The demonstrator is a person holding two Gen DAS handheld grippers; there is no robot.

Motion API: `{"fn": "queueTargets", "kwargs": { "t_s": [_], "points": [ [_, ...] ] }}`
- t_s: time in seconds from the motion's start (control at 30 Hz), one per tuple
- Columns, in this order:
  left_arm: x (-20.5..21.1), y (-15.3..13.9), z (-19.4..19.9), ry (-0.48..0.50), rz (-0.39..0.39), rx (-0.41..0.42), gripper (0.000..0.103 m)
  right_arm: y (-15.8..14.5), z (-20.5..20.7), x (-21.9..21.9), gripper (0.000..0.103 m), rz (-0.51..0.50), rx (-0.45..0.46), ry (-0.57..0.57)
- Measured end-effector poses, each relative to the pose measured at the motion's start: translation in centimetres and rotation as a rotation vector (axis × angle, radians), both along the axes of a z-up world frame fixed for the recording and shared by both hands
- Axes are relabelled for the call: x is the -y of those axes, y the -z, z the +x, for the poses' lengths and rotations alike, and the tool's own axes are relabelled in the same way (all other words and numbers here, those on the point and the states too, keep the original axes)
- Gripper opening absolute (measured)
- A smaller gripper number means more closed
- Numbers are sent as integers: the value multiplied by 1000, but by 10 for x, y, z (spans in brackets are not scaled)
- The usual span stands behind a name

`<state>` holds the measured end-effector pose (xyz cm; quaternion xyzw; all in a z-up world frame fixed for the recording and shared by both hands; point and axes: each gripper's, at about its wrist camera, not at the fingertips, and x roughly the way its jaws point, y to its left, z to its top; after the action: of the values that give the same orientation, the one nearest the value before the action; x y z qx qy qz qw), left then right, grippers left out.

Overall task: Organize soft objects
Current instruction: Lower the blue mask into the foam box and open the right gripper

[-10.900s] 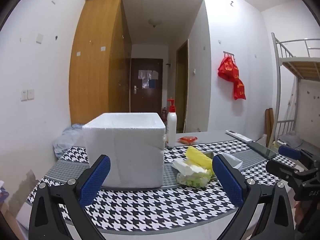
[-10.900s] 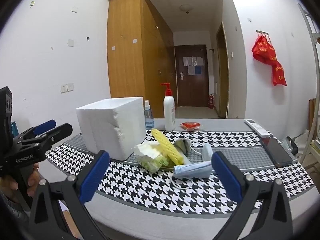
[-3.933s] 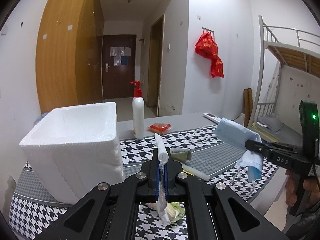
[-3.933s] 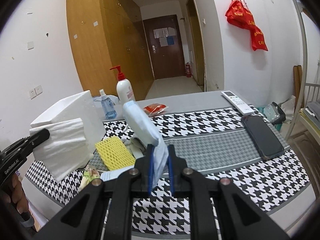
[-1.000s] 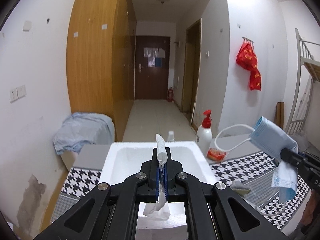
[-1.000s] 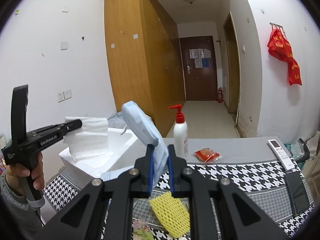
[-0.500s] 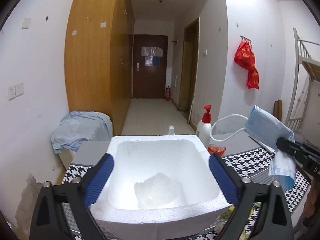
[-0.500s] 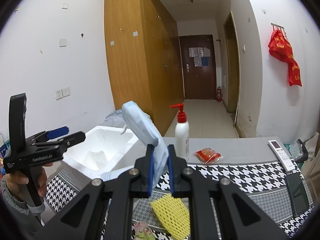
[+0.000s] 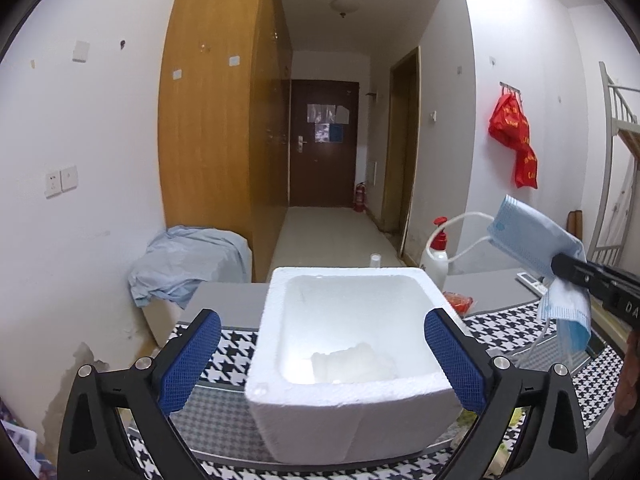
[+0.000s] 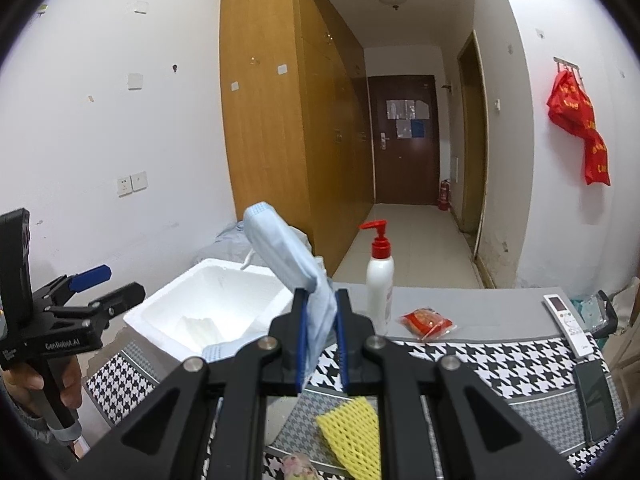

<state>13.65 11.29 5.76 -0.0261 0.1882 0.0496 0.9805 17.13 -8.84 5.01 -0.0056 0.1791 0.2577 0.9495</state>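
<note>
A white foam box (image 9: 348, 396) stands on the houndstooth table; it also shows in the right wrist view (image 10: 208, 320). A white tissue (image 9: 352, 362) lies inside it, also seen in the right wrist view (image 10: 200, 326). My left gripper (image 9: 320, 354) is open and empty, held over the box's near side; it shows at the left of the right wrist view (image 10: 108, 288). My right gripper (image 10: 319, 336) is shut on a blue face mask (image 10: 288, 256), held right of the box; the mask shows in the left wrist view (image 9: 536, 244). A yellow foam net (image 10: 352, 436) lies on the table below it.
A white pump bottle (image 10: 380, 280), a red packet (image 10: 426, 320), a remote (image 10: 566, 318) and a dark phone (image 10: 598, 404) lie on the table. A cloth-covered bin (image 9: 188, 264) stands by the left wall. A bunk bed frame (image 9: 616, 120) is at the right.
My left gripper opened and dropped the white tissue into the foam box, then drew back a little. My right gripper still holds the mask and has barely moved.
</note>
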Motion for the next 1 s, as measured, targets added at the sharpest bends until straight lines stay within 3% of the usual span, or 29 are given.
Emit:
{"fn": "queueTargets", "kwargs": {
  "t_s": [0.53, 1.0],
  "points": [
    [-25, 8, -27, -54, -35, 26, 102, -7, 4, -45, 16, -24, 1, -64],
    [-44, 18, -43, -55, -30, 1, 102, -3, 15, -87, 16, -37, -35, -119]
  ]
}}
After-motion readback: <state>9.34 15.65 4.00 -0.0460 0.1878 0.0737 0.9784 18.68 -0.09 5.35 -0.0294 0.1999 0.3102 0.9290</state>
